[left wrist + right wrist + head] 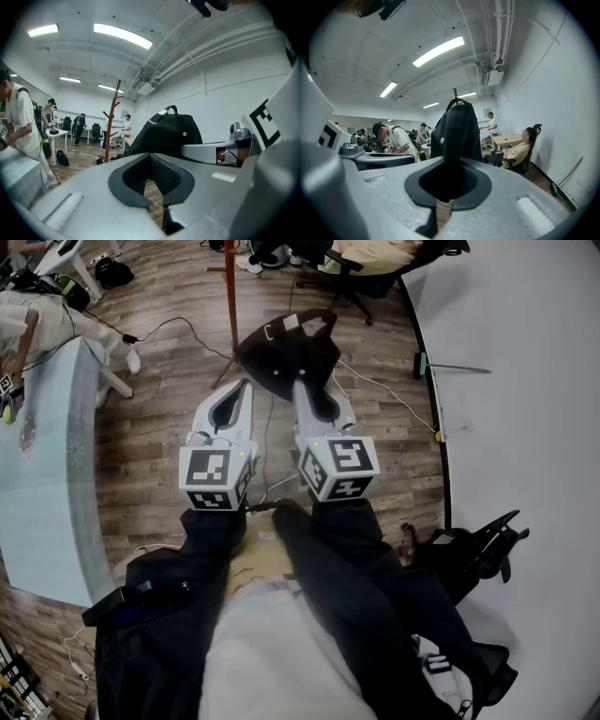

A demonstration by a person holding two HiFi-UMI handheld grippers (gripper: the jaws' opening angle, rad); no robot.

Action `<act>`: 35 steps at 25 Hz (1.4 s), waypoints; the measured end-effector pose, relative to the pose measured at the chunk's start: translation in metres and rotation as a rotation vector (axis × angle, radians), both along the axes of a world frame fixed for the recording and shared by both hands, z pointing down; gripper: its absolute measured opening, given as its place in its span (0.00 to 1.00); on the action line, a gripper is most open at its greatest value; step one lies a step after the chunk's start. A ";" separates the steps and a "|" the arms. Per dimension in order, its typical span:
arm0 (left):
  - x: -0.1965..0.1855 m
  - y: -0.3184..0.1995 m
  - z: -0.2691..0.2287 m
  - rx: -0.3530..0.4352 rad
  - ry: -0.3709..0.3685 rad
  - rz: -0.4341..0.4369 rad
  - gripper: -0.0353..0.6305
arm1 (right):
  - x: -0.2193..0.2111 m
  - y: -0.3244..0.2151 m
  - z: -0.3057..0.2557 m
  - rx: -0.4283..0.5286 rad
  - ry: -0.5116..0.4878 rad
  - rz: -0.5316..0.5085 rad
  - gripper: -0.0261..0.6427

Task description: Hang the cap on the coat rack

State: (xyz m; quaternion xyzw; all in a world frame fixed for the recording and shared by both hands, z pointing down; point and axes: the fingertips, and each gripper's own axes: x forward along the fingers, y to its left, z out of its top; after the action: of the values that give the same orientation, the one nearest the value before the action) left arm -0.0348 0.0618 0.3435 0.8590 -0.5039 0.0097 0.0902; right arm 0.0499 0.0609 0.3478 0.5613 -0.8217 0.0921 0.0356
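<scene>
Two grippers were held out side by side over a wooden floor (pixel 169 399), both close to level. The right gripper (pixel 302 385) had its jaws nearly together and pinched on the black cap (pixel 286 352); in the right gripper view the dark fabric rose straight up from between the pads and filled the middle of the picture. The cap hung in the air ahead of both grippers, clear of the floor and not on any hook.

The left gripper (pixel 246 388) sat just beside the right one, and its jaws met at the tips with nothing between them (only floor and a loose white cable showed through the gap behind the tips). In the left gripper view the cap bulged up at the right of that gripper, apart from its jaws.

The coat rack (pixel 231 296), a reddish-brown wooden pole with angled pegs, stood beyond the cap and a little to its left in the head view. In the right gripper view one peg tip peeked out just above the cap's crown.

A pale table (pixel 47 474) ran along the left side, and a black office chair (pixel 478 554) stood at the right by a white wall. Several people (pixel 18 122) stood or sat around the room in the background.
</scene>
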 end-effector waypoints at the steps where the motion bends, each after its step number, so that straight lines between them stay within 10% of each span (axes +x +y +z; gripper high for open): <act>1: 0.000 -0.001 0.000 -0.001 0.002 0.002 0.05 | 0.000 -0.001 0.000 0.000 0.001 0.000 0.05; 25: -0.061 -0.036 0.079 -0.153 0.024 -0.079 0.05 | 0.026 -0.035 0.057 -0.097 0.012 0.095 0.06; 35: -0.037 -0.140 0.059 -0.092 -0.020 -0.142 0.05 | 0.033 -0.149 0.050 -0.051 0.017 -0.028 0.06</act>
State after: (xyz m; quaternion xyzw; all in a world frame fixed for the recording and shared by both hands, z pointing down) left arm -0.0723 -0.0778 0.4021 0.8159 -0.5634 0.0351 0.1248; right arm 0.0828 -0.0879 0.3980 0.5493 -0.8266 0.1080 0.0581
